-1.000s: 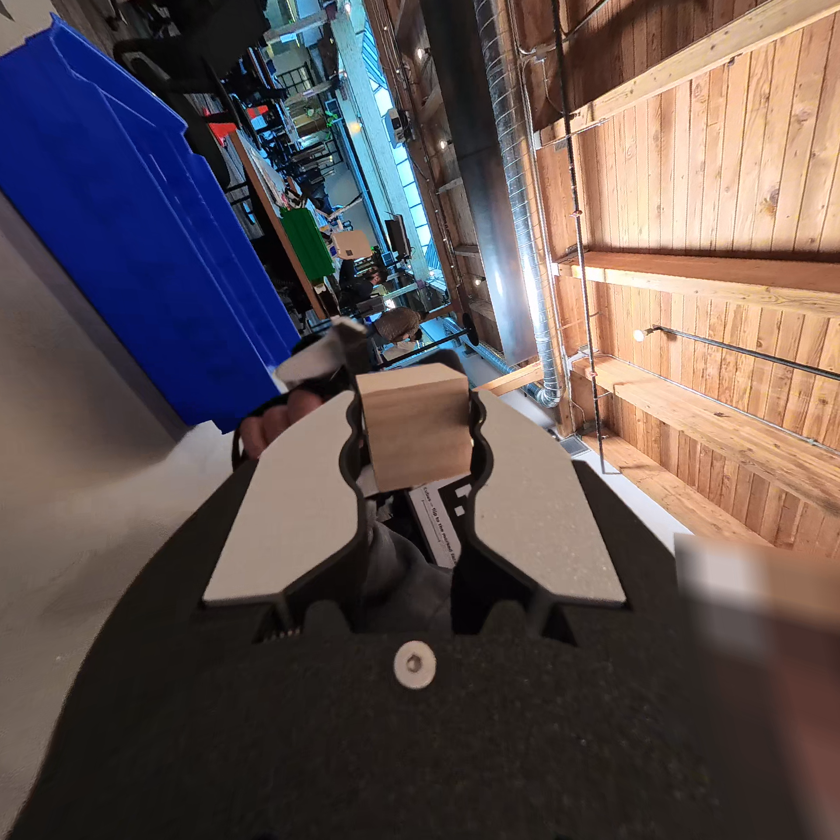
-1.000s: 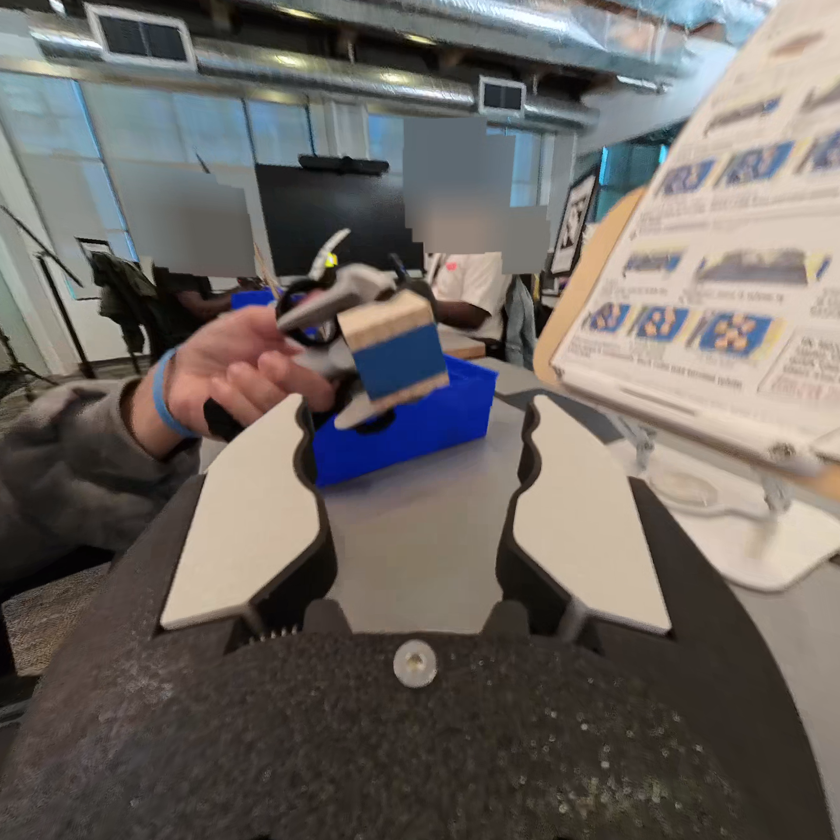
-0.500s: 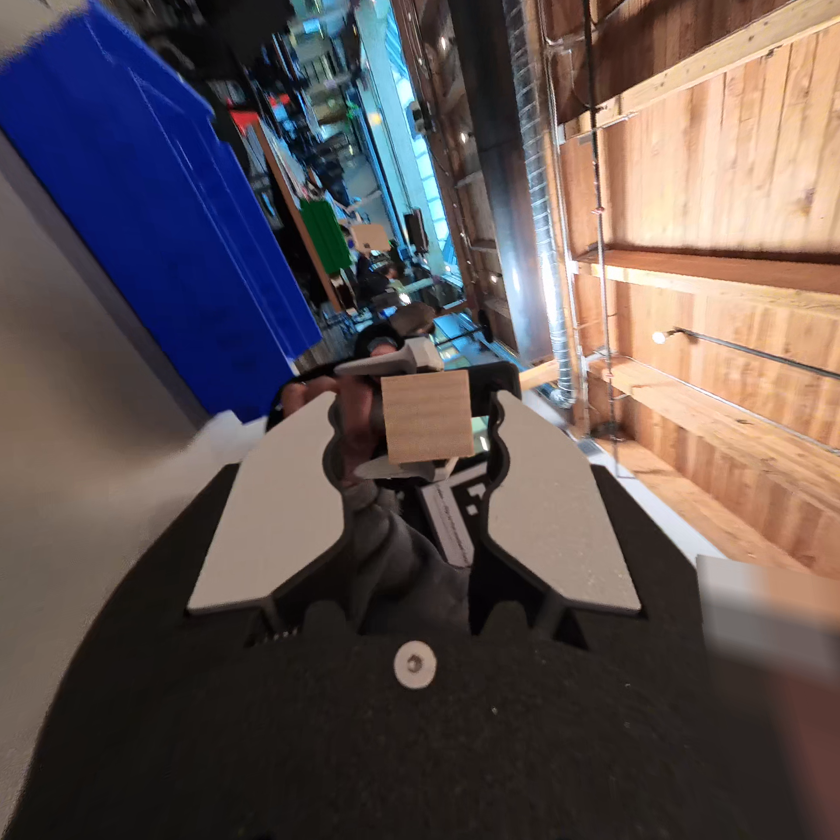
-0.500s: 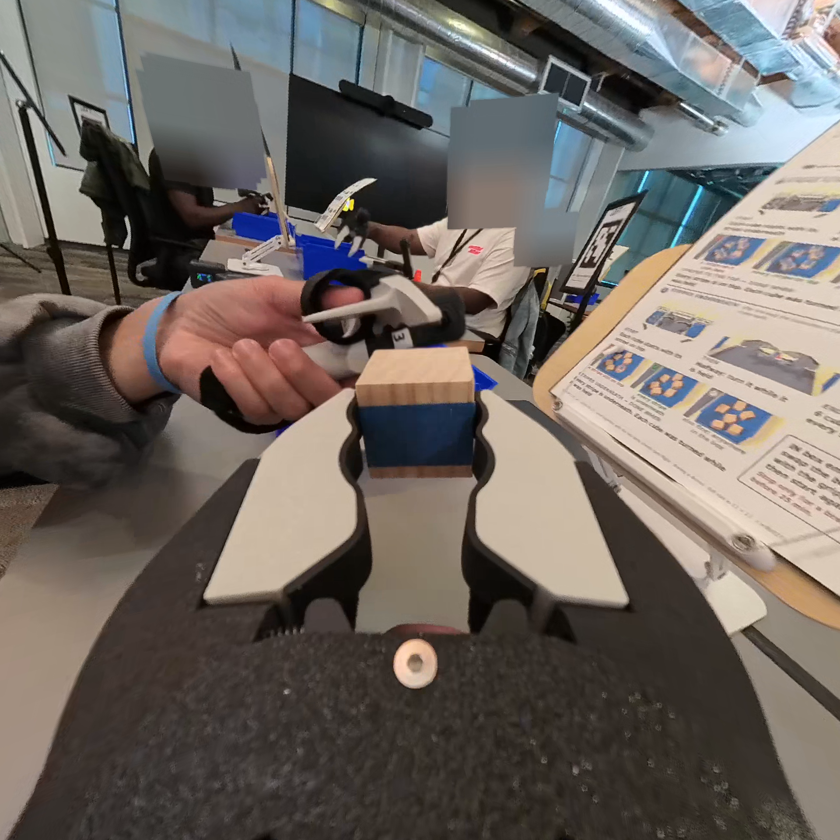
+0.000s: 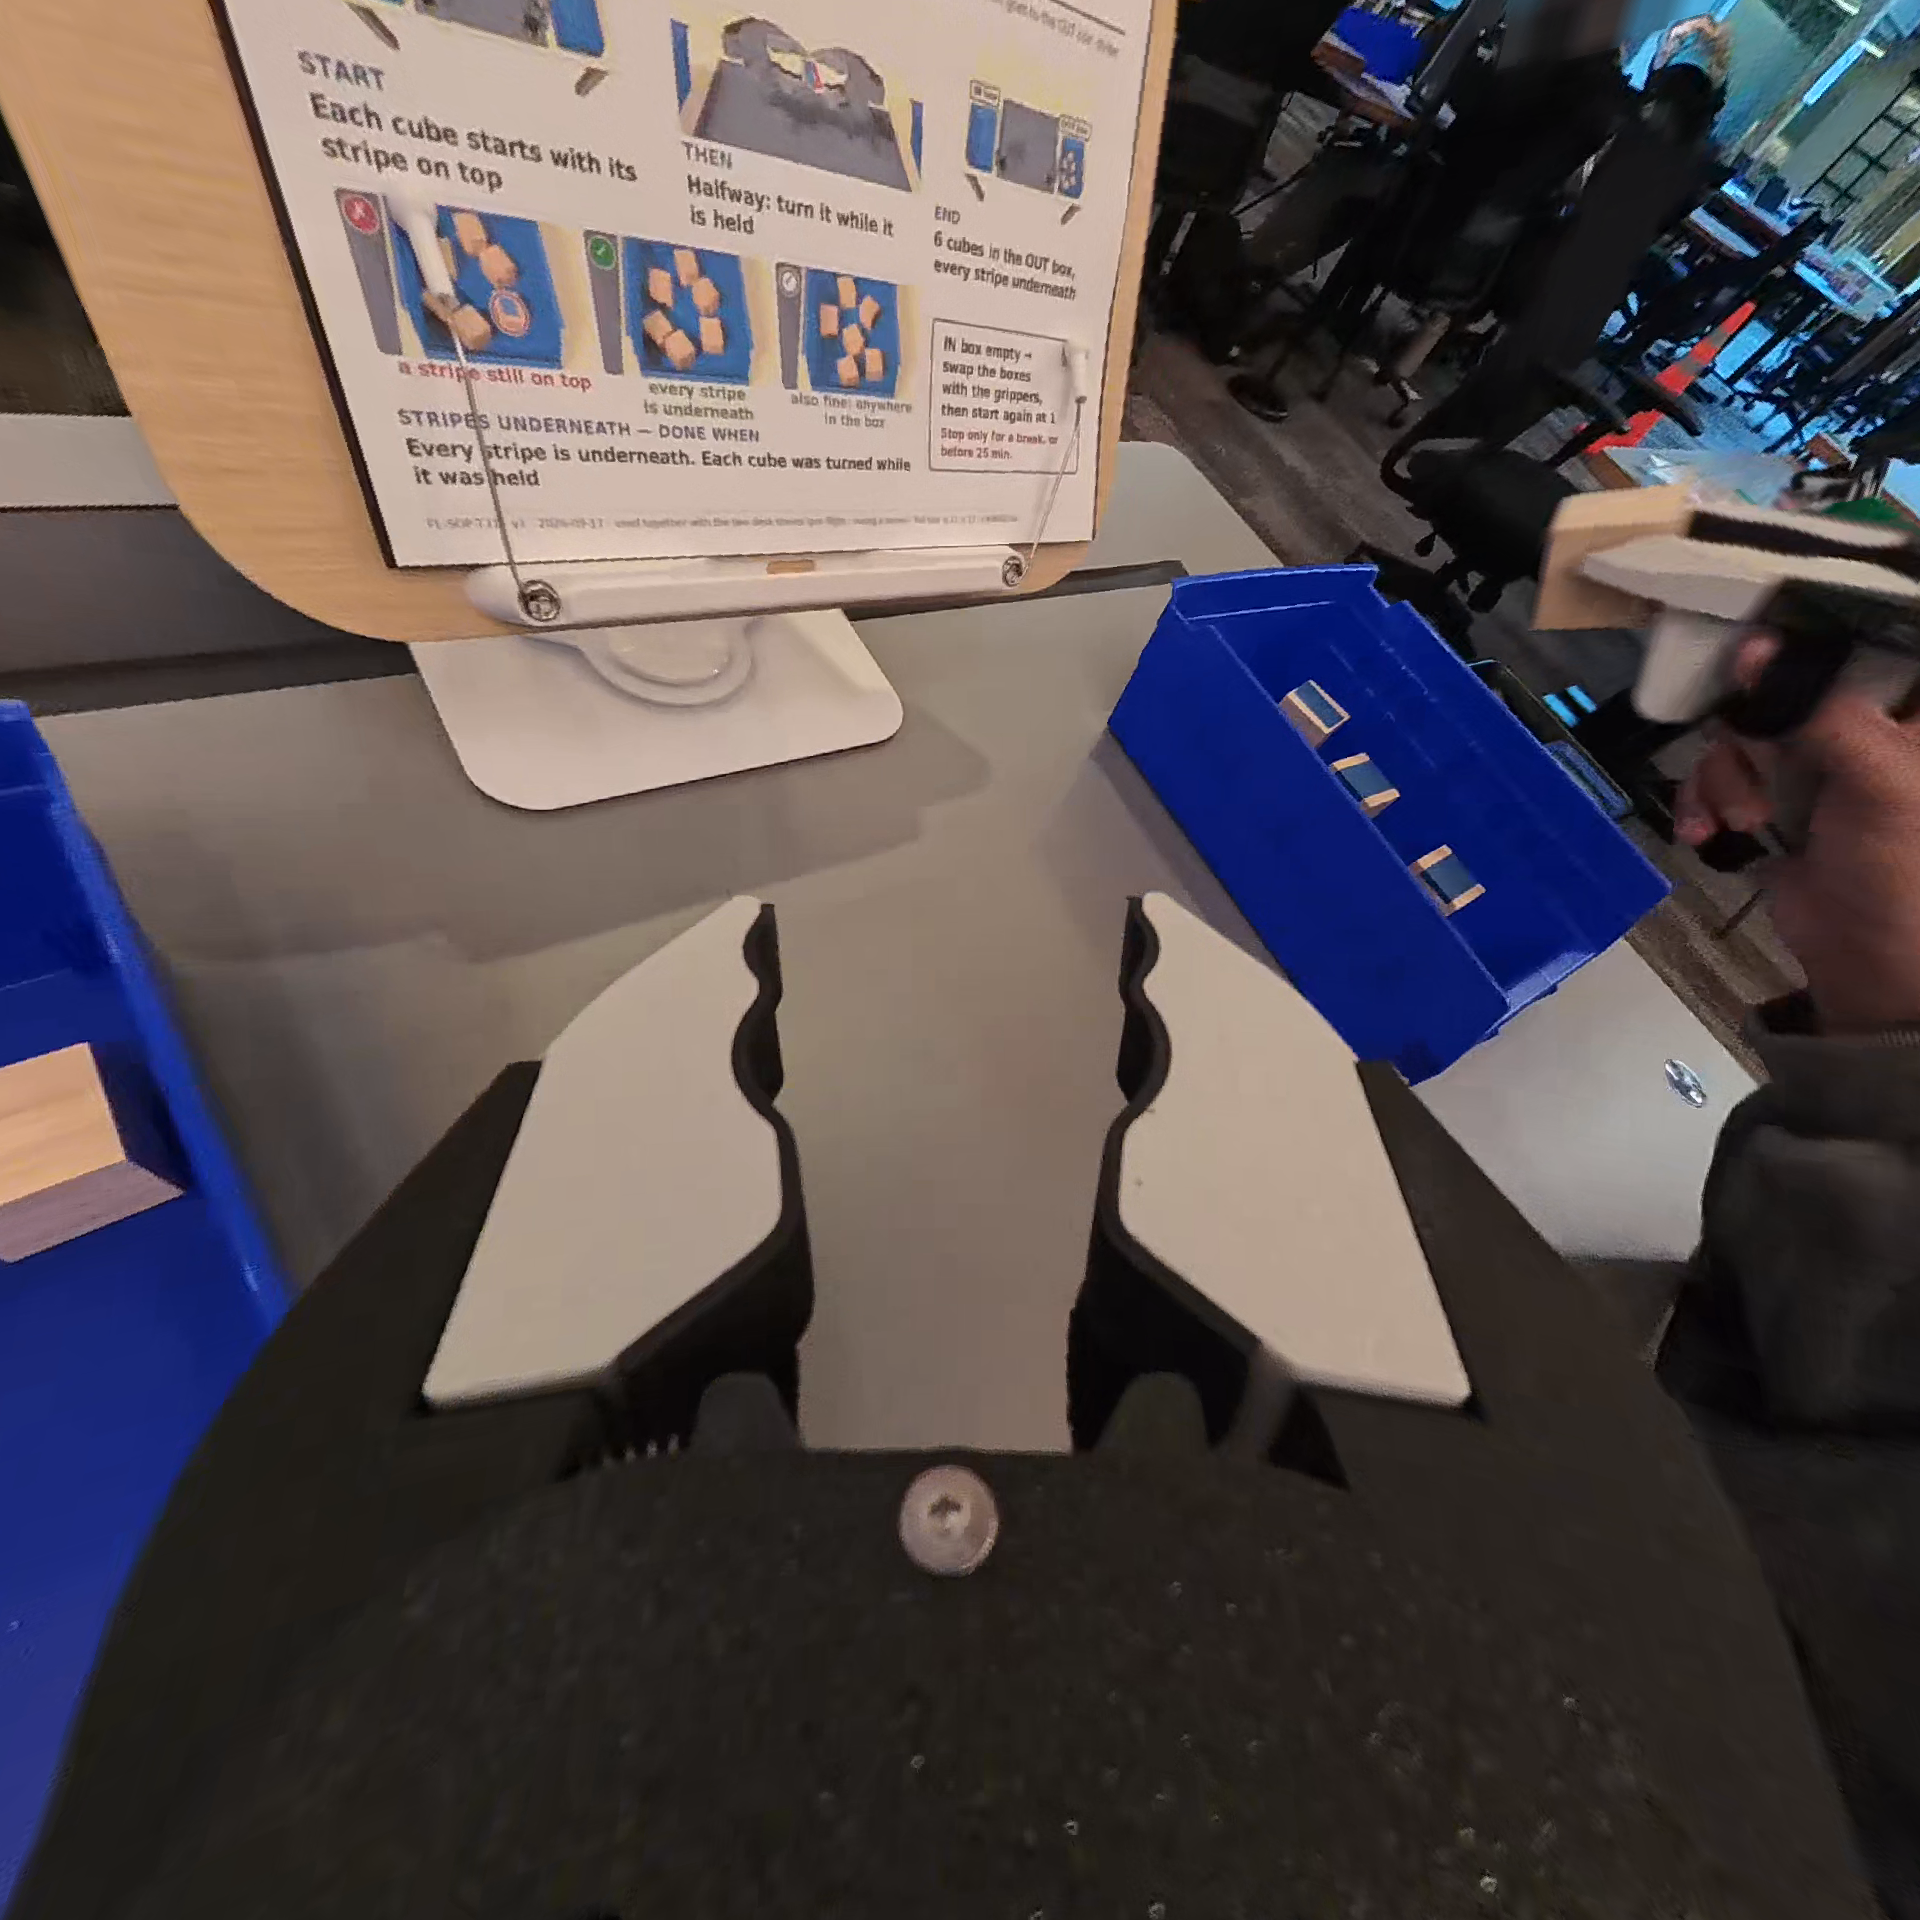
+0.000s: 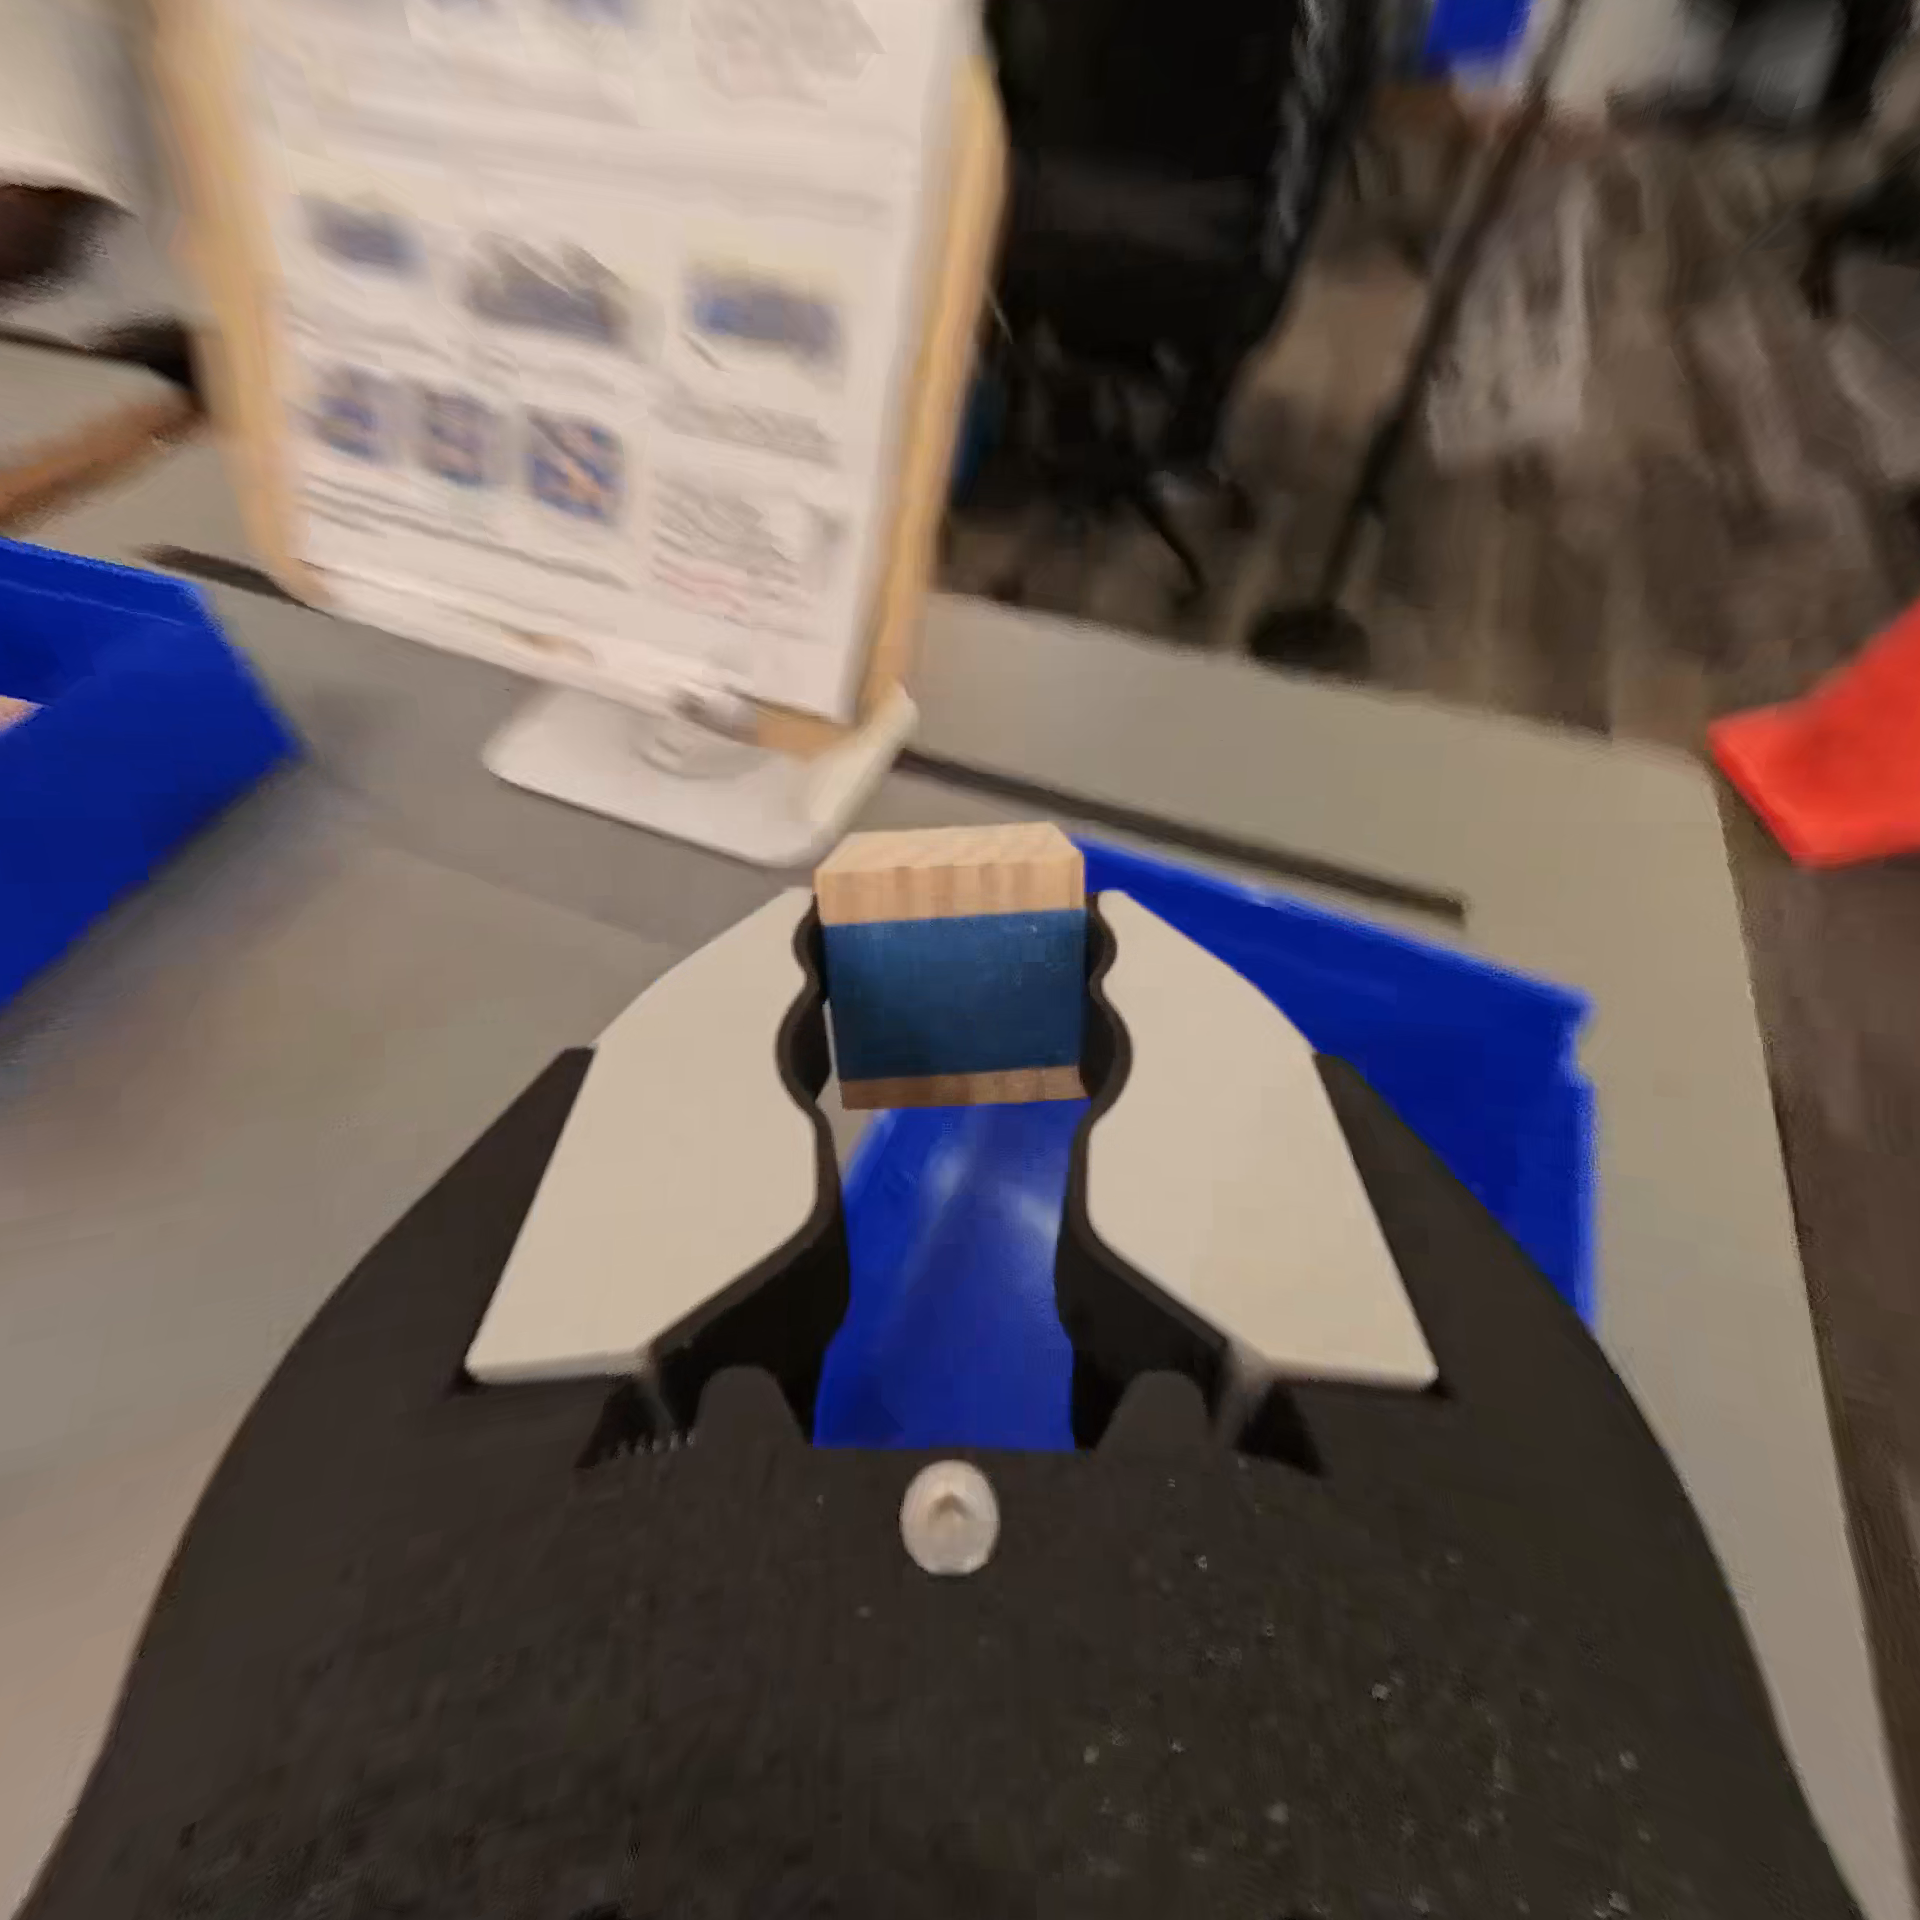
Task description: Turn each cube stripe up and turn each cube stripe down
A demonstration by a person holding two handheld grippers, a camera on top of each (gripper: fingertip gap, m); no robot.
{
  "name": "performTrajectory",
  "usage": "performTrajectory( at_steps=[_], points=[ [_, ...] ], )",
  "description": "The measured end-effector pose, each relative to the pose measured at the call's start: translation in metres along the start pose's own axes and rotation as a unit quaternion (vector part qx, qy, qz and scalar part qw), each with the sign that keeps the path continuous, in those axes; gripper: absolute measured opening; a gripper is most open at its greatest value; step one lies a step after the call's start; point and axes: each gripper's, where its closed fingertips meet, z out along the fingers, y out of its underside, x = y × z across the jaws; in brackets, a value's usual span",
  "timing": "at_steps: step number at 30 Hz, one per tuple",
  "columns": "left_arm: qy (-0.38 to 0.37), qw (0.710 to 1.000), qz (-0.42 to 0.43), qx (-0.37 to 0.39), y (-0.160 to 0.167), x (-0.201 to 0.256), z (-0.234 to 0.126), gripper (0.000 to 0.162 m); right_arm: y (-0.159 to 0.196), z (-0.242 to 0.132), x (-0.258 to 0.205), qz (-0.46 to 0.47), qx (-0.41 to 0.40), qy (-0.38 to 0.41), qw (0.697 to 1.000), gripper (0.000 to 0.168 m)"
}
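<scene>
My right gripper (image 6: 951,987) is shut on a wooden cube with a blue stripe (image 6: 951,997); the stripe faces my camera and both pads press its sides. It hangs above a blue bin (image 6: 1351,1039). In the left wrist view this gripper (image 5: 1704,582) shows at the far right with the cube (image 5: 1600,551) in it. My left gripper (image 5: 945,997) is open and empty over the grey table (image 5: 935,831). The right blue bin (image 5: 1382,831) holds three cubes with stripes up (image 5: 1314,712) (image 5: 1366,784) (image 5: 1446,881). A plain-topped cube (image 5: 52,1143) sits in the left blue bin (image 5: 125,1195).
An instruction board on a white stand (image 5: 665,707) stands at the back of the table; it also shows in the right wrist view (image 6: 582,416). A red cone (image 6: 1829,769) lies on the floor at the right. A person's hand and sleeve (image 5: 1829,935) are at the right edge.
The cube passed from my left gripper to my right one, which shut on it. The left opened and swung away level over the table. The right carried the cube over the bin.
</scene>
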Motion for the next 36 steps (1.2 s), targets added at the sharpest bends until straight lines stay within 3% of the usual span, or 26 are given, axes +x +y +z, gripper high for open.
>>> performTrajectory(
  at_steps=[4,9,16,20,24,26,27,30,34,36],
  points=[
    [-0.002,1.0,0.026,-0.011,0.002,0.01,0.0,0.061,0.065,0.054,0.045,0.097,-0.202,0.027,0.974,0.046],
    [0.011,0.999,0.034,-0.029,0.008,0.02,0.005,0.06,0.125,0.102,0.059,0.173,-0.362,0.05,0.914,0.046],
    [0.029,0.998,0.026,-0.057,0.02,0.021,0.014,0.06,0.159,0.135,0.061,0.174,-0.444,0.083,0.875,0.046],
    [0.027,0.997,0.025,-0.064,0.022,0.018,0.014,0.06,0.172,0.141,0.06,0.166,-0.455,0.094,0.87,0.046],
    [0.025,0.997,0.024,-0.063,0.02,0.016,0.011,0.06,0.172,0.143,0.062,0.175,-0.44,0.097,0.875,0.047],
    [0.025,0.997,0.024,-0.063,0.02,0.015,0.009,0.06,0.171,0.142,0.065,0.176,-0.432,0.098,0.879,0.059],
    [0.025,0.997,0.024,-0.062,0.019,0.014,0.009,0.06,0.167,0.14,0.067,0.177,-0.424,0.095,0.883,0.07],
    [0.026,0.998,0.021,-0.057,0.018,0.012,0.007,0.061,0.136,0.128,0.072,0.166,-0.363,0.079,0.914,0.069],
    [0.024,0.998,0.012,-0.061,0.019,0.006,0.007,0.061,0.046,0.088,0.029,0.149,-0.151,-0.05,0.976,0.066],
    [0.022,0.998,0.01,-0.066,0.021,0.004,0.008,0.061,0.006,0.048,-0.012,0.117,-0.014,-0.121,0.986,0.069]
  ],
)
